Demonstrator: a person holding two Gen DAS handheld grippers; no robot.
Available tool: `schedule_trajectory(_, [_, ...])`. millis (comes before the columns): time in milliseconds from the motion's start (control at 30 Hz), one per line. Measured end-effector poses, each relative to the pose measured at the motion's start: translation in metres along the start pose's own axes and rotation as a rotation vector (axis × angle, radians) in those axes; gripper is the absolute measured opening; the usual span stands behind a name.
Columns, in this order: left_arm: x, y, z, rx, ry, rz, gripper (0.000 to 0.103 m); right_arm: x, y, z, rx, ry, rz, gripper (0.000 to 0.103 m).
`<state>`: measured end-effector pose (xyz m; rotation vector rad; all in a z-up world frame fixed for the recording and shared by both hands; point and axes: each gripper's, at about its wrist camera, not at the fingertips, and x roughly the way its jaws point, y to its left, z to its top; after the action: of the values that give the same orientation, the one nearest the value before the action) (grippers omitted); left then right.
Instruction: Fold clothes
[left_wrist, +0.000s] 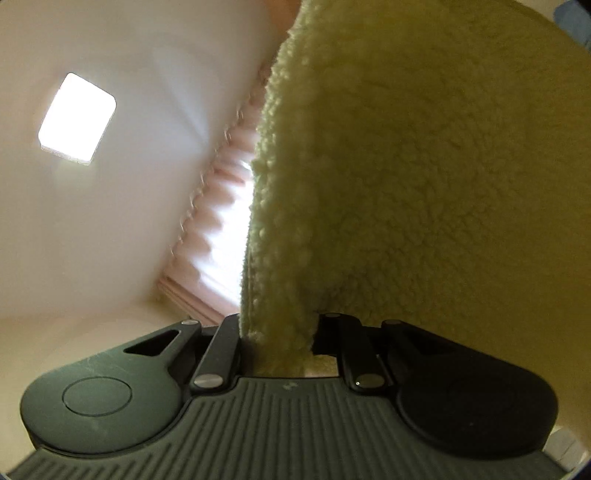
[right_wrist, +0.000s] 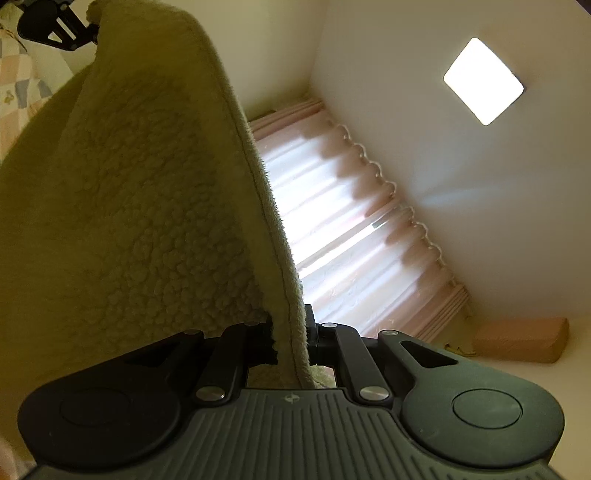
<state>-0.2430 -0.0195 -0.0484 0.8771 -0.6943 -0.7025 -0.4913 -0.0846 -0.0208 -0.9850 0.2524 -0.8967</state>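
A: Where's the fleece garment (left_wrist: 424, 177)?

B: Lifted, hanging between both tongs. Left gripper (left_wrist: 277, 339) pinches its edge; cloth spreads toward two o'clock.

A: The other?

B: Right gripper (right_wrist: 291, 343) is clamped on the hem, cloth running toward eleven, its far end at the left gripper (right_wrist: 85, 33).

No readable text, number, label or brand name is showing in either view. The only mark is a small embossed emblem, sitting on the ribbed black body of each hand-held gripper just behind its jaws: on the left hand-held gripper (left_wrist: 277, 339) and on the right hand-held gripper (right_wrist: 291, 343). It is too small and faint to make out as letters.
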Motion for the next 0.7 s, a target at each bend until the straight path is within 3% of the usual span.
schedule_trajectory(167, [0.068,-0.036,-0.014,-0.031,0.131,-0.114,0.012,0.067,0.020,-0.004,0.033,0.077,0.095,0.007])
schedule_trajectory(267, [0.112,-0.046,-0.013,-0.042,0.168,-0.066,0.012,0.119,0.036,-0.013,0.038,0.144,0.098,0.007])
schedule_trajectory(400, [0.142,-0.026,0.005,-0.118,0.141,0.026,0.012,0.160,0.024,-0.008,0.065,0.119,-0.017,0.007])
schedule_trajectory(567, [0.115,-0.019,0.014,-0.151,0.063,0.107,0.013,0.150,0.007,0.000,0.037,0.023,-0.164,0.007])
schedule_trajectory(633, [0.084,-0.042,-0.004,-0.162,0.074,0.051,0.015,0.137,0.010,-0.007,0.040,-0.004,-0.175,0.008])
schedule_trajectory(700, [0.053,-0.068,-0.024,-0.172,0.096,-0.017,0.020,0.114,0.029,-0.028,0.048,-0.007,-0.117,0.009])
